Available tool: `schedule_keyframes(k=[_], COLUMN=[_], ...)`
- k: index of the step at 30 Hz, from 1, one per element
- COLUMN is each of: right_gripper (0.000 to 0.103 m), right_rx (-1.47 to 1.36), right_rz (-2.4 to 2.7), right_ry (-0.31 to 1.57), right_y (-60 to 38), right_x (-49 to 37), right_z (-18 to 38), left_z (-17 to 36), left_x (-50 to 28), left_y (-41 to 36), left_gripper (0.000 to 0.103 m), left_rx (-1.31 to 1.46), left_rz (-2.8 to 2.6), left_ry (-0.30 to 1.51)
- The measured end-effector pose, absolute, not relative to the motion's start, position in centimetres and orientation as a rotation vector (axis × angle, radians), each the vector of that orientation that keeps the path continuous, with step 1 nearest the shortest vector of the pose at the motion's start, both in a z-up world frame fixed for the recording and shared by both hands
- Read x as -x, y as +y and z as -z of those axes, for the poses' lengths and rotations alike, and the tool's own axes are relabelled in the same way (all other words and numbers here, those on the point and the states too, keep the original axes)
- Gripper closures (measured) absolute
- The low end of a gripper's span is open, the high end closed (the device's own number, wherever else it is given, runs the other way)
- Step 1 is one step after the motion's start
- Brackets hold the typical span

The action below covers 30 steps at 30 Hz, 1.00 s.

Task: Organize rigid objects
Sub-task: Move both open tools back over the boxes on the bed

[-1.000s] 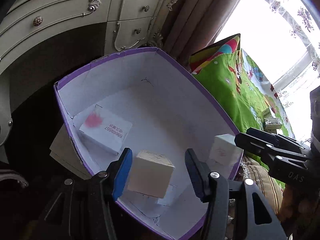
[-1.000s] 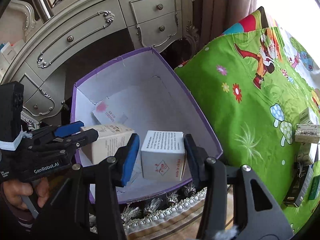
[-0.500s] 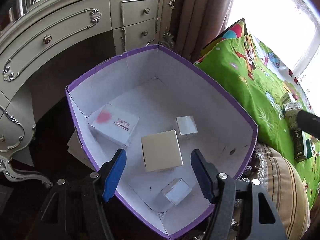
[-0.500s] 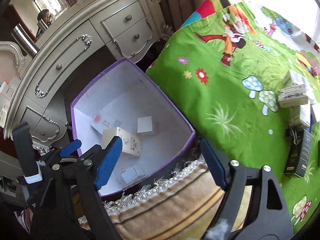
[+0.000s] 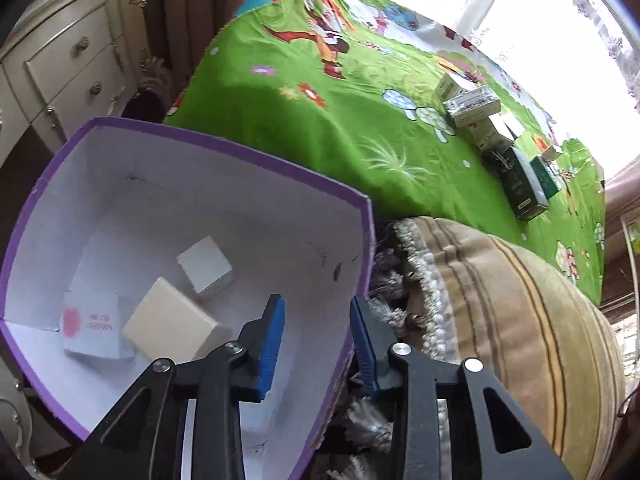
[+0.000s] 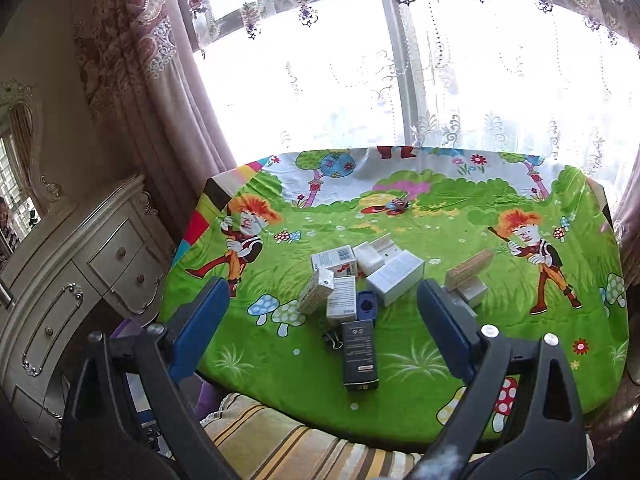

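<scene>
A: What was nearest in the left wrist view?

B: The left gripper [image 5: 318, 326], its jaws narrowed to a small gap and just closing. Its blue pads [image 5: 272, 344] stood on either side of the near right wall of the purple box [image 5: 224, 146], one inside and one outside, but nothing was pinched between them.

A: And inside that box?

B: Three small cartons lay on the white floor: a cream box [image 5: 170, 322] nearest the gripper, a white box with pink print [image 5: 92, 326] touching it on the left, and a small white cube [image 5: 206, 264] just beyond. To the right of the purple box sat a striped fringed cushion [image 5: 516, 316].

A: What about the right gripper?

B: The right gripper [image 6: 322, 320] had its jaws spread wide, having just been opening, and it held nothing. It hung above the near edge of the green cartoon cloth [image 6: 280, 360].

A: Where was the rest of the things to sort?

B: Out on that cloth, between the spread pads in the view. Nearest lay a dark flat box [image 6: 360, 354], with a blue item [image 6: 366, 304] just behind it. Farther on stood a huddle of white cartons [image 6: 394, 278], some tilted against each other. A tan box [image 6: 468, 268] lay to the right, partly behind the right pad. Beyond the table hung lace curtains [image 6: 400, 60], and a cream dresser [image 6: 60, 288] stood at the left.
</scene>
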State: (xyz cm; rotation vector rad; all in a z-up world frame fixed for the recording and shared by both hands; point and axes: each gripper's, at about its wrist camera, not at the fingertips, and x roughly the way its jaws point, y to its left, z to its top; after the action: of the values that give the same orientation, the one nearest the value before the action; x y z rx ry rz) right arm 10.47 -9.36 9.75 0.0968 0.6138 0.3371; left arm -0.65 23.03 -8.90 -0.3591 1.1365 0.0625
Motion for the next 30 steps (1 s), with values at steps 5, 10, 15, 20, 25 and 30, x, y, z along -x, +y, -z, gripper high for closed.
schedule_keyframes(k=[5, 10, 15, 20, 25, 30], right_gripper=[0.002, 0.002, 0.002, 0.002, 0.002, 0.002], right_rx=[-0.091, -0.13, -0.229, -0.173, -0.122, -0.081], right_rz=[-0.262, -0.188, -0.101, -0.118, -0.109, -0.185], right_ry=[0.67, 0.806, 0.936, 0.926, 0.85, 0.839], right_y=[-15.4, -20.8, -25.8, -25.9, -24.6, -22.3], right_x=[-10.8, -10.8, -12.0, -13.1, -14.8, -16.2], right_z=[-8.7, -4.3, -0.3, -0.6, -2.4, -3.1], left_z=[9.7, 10.8, 10.7, 9.5, 4.5, 0.7], left_x=[-4.8, -7.3, -8.4, -7.7, -7.2, -9.2], left_y=[21.2, 20.1, 20.2, 19.8, 19.0, 14.0], left_gripper=[0.068, 0.068, 0.068, 0.066, 0.054, 0.032], left_rx=[0.333, 0.319, 0.4, 0.402, 0.399, 0.396], left_rz=[0.075, 0.026, 0.035, -0.005, -0.067, 0.009], left_ry=[1.205, 1.239, 1.23, 1.223, 1.121, 1.061])
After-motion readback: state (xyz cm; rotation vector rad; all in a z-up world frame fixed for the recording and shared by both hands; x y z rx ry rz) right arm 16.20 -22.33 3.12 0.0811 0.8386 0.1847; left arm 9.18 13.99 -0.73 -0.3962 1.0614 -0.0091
